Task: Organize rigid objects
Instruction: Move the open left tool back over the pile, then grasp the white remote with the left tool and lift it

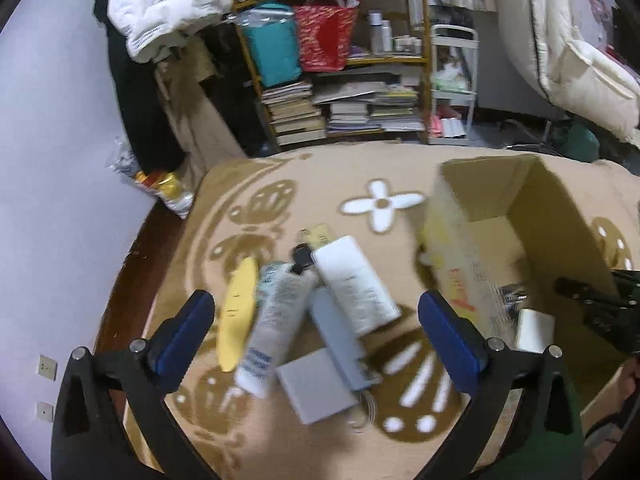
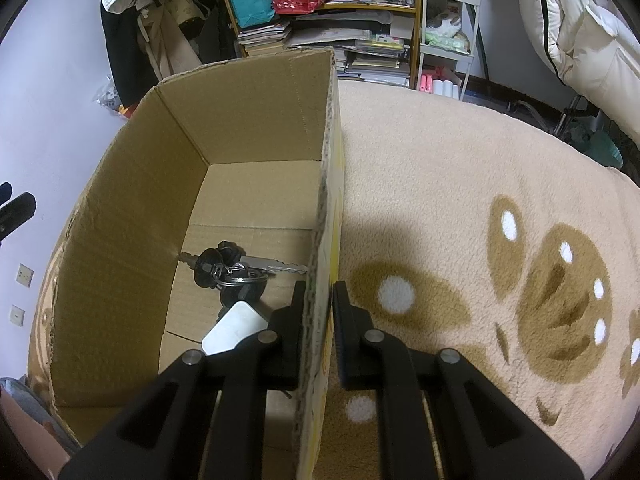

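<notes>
An open cardboard box (image 2: 256, 128) stands on a beige patterned blanket (image 2: 460, 184). My right gripper (image 2: 320, 292) is shut on the box's right wall, one finger inside and one outside. Inside lie a bunch of keys (image 2: 228, 272) and a small white block (image 2: 236, 326). In the left wrist view my left gripper (image 1: 316, 308) hangs open above a pile: a white tube (image 1: 276, 320), a yellow oblong piece (image 1: 238, 312), a white flat box (image 1: 354, 282), two grey boxes (image 1: 316, 390) and a small black item (image 1: 302, 258). The cardboard box (image 1: 520, 216) stands to the right of the pile.
A shelf (image 1: 340, 60) crammed with books, bags and bottles stands behind the blanket. White bedding (image 1: 572, 40) hangs at the right and a white cart (image 1: 452, 84) beside the shelf. A foil snack bag (image 1: 168, 192) lies at the blanket's left edge.
</notes>
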Tool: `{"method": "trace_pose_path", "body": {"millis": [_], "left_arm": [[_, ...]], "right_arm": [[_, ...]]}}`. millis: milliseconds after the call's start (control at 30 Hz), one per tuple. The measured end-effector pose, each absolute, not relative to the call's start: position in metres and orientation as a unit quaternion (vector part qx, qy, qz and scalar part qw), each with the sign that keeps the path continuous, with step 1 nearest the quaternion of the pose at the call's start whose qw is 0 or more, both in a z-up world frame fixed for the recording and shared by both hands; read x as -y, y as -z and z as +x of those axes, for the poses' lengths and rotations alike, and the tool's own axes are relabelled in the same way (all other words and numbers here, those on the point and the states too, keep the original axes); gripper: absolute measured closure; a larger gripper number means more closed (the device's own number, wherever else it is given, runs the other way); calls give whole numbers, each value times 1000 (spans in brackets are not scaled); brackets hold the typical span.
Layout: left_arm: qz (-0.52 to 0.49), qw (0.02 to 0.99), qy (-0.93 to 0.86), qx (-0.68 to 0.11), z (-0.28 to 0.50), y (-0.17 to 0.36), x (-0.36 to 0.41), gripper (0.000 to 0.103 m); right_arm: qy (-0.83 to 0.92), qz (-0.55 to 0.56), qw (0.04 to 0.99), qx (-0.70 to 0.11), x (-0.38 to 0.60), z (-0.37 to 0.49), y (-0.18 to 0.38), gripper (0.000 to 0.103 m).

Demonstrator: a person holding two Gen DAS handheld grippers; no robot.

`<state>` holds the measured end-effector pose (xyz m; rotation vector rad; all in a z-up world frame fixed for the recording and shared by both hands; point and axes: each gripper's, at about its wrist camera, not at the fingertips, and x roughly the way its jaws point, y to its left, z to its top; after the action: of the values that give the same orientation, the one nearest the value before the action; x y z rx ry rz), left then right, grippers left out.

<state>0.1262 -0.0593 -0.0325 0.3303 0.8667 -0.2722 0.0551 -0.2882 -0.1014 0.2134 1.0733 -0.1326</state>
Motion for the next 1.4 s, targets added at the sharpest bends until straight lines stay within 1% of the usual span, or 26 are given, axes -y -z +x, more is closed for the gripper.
{"method": "trace_pose_path", "body": {"millis": [233, 500, 1000, 1067, 1133, 1200, 1267, 1300, 1400], "left_arm": [[165, 875, 98, -444, 148, 61, 24, 2], [164, 863, 110, -466, 158, 101, 7, 2], [103, 851, 128, -498, 187, 138, -7, 3], [93, 851, 126, -502, 190, 139, -9, 20], [92, 844, 134, -511, 191, 143, -8, 24], [109, 843, 144, -506, 188, 145, -3, 31], [114, 836, 155, -514, 187, 149, 1, 46], [113, 832, 160, -519, 188, 151, 2, 50], [110, 833, 159, -518, 188, 153, 2, 51]], "right_arm": [[66, 98, 853, -509, 290, 53, 101, 90], [71, 90, 853, -508, 290, 51, 100, 90], [73, 89, 853, -509, 292, 51, 100, 90], [74, 88, 853, -509, 292, 51, 100, 91], [75, 87, 853, -508, 291, 51, 100, 90], [74, 88, 853, -509, 292, 51, 101, 90], [74, 87, 853, -509, 291, 51, 101, 91], [74, 87, 853, -509, 292, 51, 101, 90], [75, 88, 853, -509, 291, 51, 101, 90]]}}
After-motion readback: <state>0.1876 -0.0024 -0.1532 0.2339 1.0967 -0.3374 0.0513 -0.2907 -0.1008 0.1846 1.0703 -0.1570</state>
